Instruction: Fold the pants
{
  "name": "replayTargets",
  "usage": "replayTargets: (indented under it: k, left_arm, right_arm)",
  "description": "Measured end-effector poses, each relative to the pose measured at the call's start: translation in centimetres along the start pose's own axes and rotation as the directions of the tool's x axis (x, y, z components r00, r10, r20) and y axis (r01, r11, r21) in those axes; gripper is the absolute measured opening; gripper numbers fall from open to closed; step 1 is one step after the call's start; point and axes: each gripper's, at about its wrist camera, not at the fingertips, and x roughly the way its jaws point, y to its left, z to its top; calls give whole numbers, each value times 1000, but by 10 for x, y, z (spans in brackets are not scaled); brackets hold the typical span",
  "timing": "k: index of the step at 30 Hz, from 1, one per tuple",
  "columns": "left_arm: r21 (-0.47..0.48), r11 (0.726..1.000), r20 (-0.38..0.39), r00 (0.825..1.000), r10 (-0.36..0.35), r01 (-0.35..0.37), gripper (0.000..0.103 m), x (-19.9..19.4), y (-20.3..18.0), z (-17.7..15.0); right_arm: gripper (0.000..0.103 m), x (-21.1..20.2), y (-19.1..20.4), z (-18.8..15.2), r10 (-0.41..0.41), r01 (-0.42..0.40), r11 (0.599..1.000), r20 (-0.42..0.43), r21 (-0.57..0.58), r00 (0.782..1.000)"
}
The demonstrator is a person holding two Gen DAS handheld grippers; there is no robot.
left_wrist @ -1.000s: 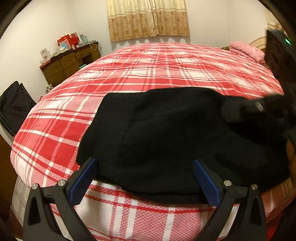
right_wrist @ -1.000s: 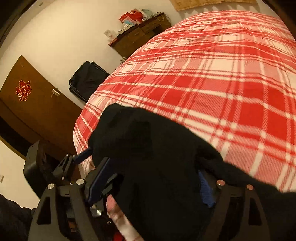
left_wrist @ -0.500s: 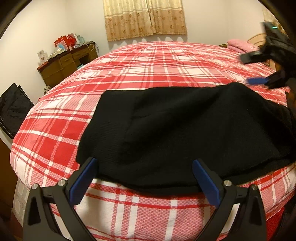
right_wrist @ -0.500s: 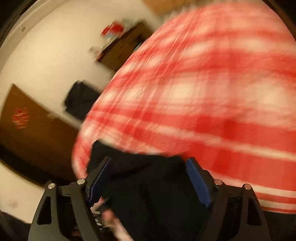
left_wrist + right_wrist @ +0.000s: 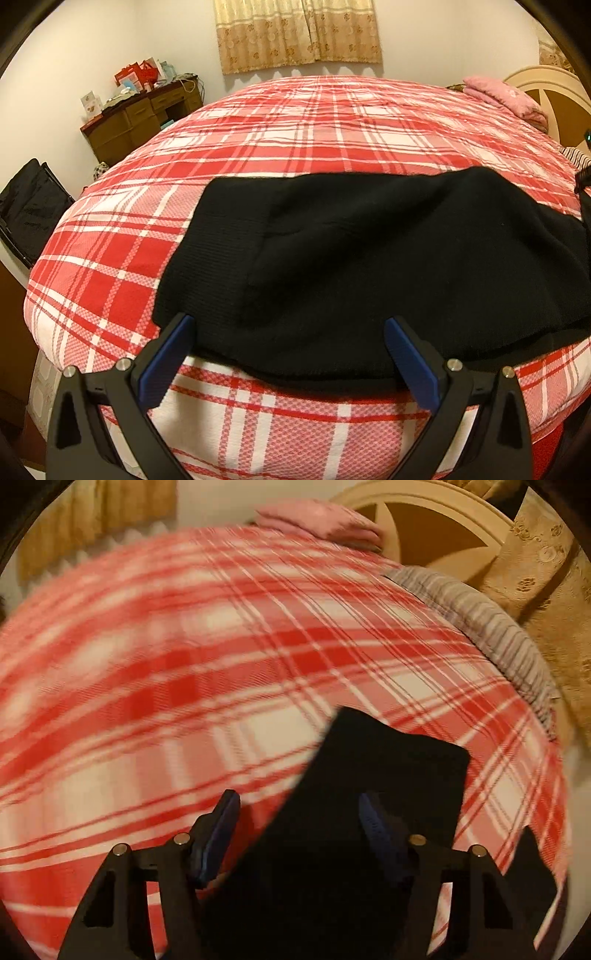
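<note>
Here, black pants [image 5: 369, 266] spread flat across the plaid bedspread [image 5: 314, 129], directly ahead of the left gripper [image 5: 288, 350] and reaching off to its right. Left gripper wide open, holding nothing, poised just short of the near hem with blue pads [image 5: 166, 358] straddling that edge. Right gripper [image 5: 299, 830] partly open too, nothing visibly pinched; one end of the pants [image 5: 376, 794] ahead of and between its fingers, though blur makes actual contact impossible to judge. Beyond the right gripper, a striped cloth [image 5: 498, 635] and a pink pillow [image 5: 317, 518] by the headboard [image 5: 424, 520]; far to the left gripper's left, a dresser [image 5: 136, 122] and a dark bag [image 5: 29, 206]. Likely risks from here: closing on only the top layer, so the lower layer stays behind and the fold comes out skewed; catching bedspread along with the hem, because dark cloth lies tight against it; dragging the near edge off the bed, since it sits close to the mattress rim; uneven lifting between the two ends, leaving a twisted, bunched crease.
</note>
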Motion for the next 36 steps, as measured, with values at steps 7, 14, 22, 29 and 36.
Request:
replayTargets:
  k: [7, 14, 22, 29, 36]
  left_arm:
    - [-5, 1000, -11, 1000, 13, -13, 103, 2, -2, 1]
    - [-7, 1000, -18, 1000, 1, -1, 103, 2, -1, 2]
    - [-11, 1000, -15, 1000, 1, -2, 103, 1, 0, 2]
    - [-15, 1000, -22, 1000, -2, 2, 103, 1, 2, 5]
    - [-8, 1000, -34, 999, 21, -21, 103, 3, -1, 8]
  right_arm:
    - [13, -4, -12, 6, 64, -66, 997, -32, -46, 997]
    - [6, -75, -95, -22, 420, -439, 891, 157, 116, 894]
    - [6, -114, -220, -118, 511, -611, 745, 360, 269, 781]
    - [6, -67, -275, -189, 497, -607, 666, 350, 433, 794]
    - [7, -66, -298, -194, 460, -562, 686, 322, 463, 827]
